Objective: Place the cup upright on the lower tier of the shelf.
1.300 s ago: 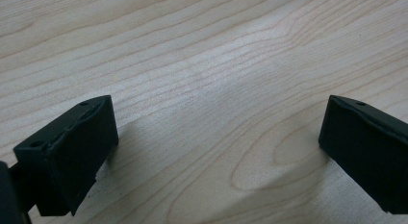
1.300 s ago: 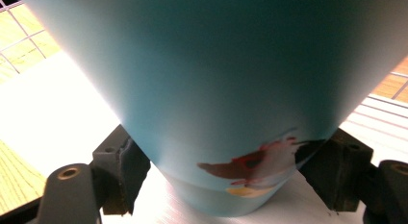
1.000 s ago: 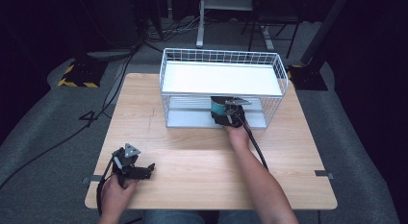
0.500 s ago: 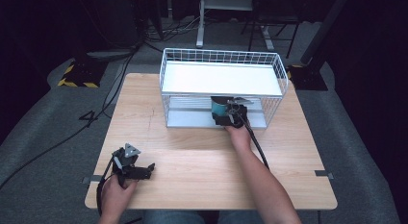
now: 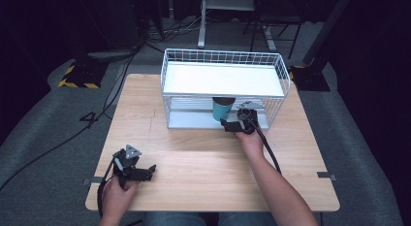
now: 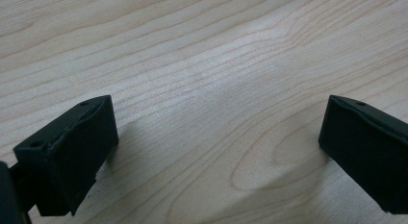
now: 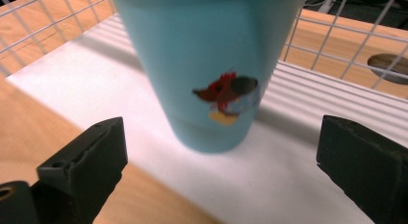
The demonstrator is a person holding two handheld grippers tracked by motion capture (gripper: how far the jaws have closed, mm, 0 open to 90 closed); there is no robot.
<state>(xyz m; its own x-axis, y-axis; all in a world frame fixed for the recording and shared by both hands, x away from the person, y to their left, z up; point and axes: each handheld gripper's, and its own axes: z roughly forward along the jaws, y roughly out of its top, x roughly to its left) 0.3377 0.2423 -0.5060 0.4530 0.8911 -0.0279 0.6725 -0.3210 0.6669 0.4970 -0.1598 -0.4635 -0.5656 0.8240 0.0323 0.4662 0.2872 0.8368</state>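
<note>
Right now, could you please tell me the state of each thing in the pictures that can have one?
Teal cup: upright on the lower shelf of the rack, free of both jaws.
White wire rack: standing on the table, top shelf bare.
Right hand-held gripper: jaws just opened wide, apart from the cup.
Left hand-held gripper: open over bare wood, holding nothing.
Wooden table: level, carrying the rack.

cup (image 7: pixel 207 65) rim cropped, its print perhaps a bird
</note>
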